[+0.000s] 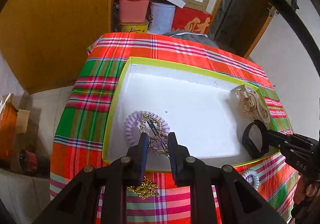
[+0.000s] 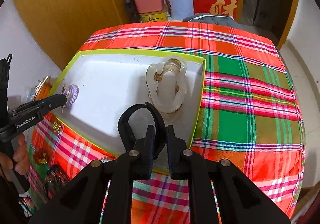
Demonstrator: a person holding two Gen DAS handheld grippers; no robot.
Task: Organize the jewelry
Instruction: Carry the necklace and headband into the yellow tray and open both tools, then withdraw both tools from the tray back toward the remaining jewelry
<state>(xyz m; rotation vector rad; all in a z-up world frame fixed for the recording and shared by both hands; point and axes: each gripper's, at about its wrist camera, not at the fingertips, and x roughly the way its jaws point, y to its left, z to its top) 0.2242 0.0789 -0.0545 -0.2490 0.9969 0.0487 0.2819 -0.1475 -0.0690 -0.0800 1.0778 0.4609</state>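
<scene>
The left wrist view is showing the left tool (image 1: 158, 144) hanging over the near left corner of the white tray (image 1: 180, 92) with the lime rim, its jaws standing a little apart. A gold chain (image 1: 154, 134) is lying between and below them on a lilac coil hair tie (image 1: 130, 128); whether the pads are pinching the chain cannot be told. This view alone is showing a second heap of gold chain (image 1: 145, 187) on the plaid cloth (image 1: 84, 88) below the tray, and a second pale coil tie (image 1: 251, 177) near the right tool (image 1: 262, 126).

The right wrist view is showing the right tool (image 2: 160, 140) with its jaws slightly parted around the black band (image 2: 140, 122), which is standing on edge in the near right part of the tray (image 2: 112, 76). No earlier picture is given to compare. The pads appear just clear of the band. This view alone is showing an amber bead cluster (image 2: 40, 156) and a dark beaded piece (image 2: 57, 175) on the table's cloth at the left, beside a hand (image 2: 20, 154) holding the left tool's handle.

Count inside the tray: one clear hair claw (image 2: 168, 84), one black band, one lilac coil tie, one chain. Two tools are in view.
</scene>
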